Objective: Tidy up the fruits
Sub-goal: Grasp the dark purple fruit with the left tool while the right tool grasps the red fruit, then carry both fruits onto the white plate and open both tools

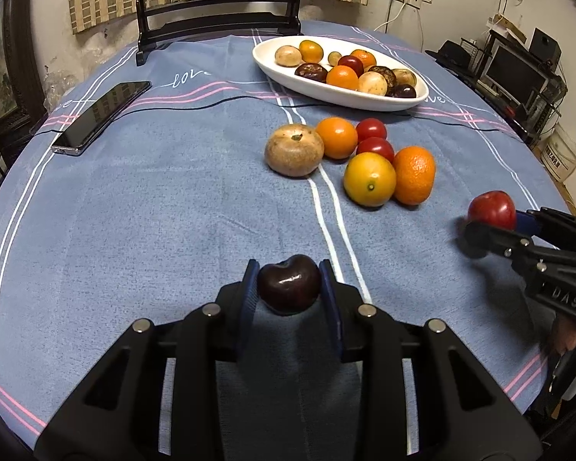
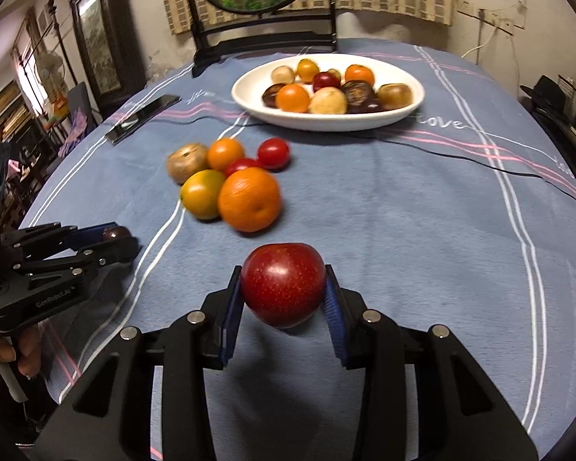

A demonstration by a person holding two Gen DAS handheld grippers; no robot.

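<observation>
My left gripper (image 1: pixel 289 271) is shut on a dark purple plum (image 1: pixel 289 288) low over the blue cloth near the table's front; the same gripper (image 2: pixel 123 239) shows at the left of the right wrist view. Between the pads of my right gripper (image 2: pixel 284 280) sits a red plum (image 2: pixel 283 286), gripped and held a little above the cloth, with its shadow beneath; the left wrist view has this red plum (image 1: pixel 493 207) at the right edge. Loose fruit lies mid-table: a brown fruit (image 1: pixel 293 150), oranges (image 1: pixel 414 174), two red tomatoes (image 1: pixel 375 149). A white oval dish (image 1: pixel 280 73) behind holds several fruits.
A phone (image 1: pixel 100 117) lies at the back left, and a thin black cable (image 1: pixel 211 104) runs across the cloth in front of the dish. A black wooden stand (image 1: pixel 219 19) rises at the far edge. A hand (image 2: pixel 4 349) holds the left gripper's handle.
</observation>
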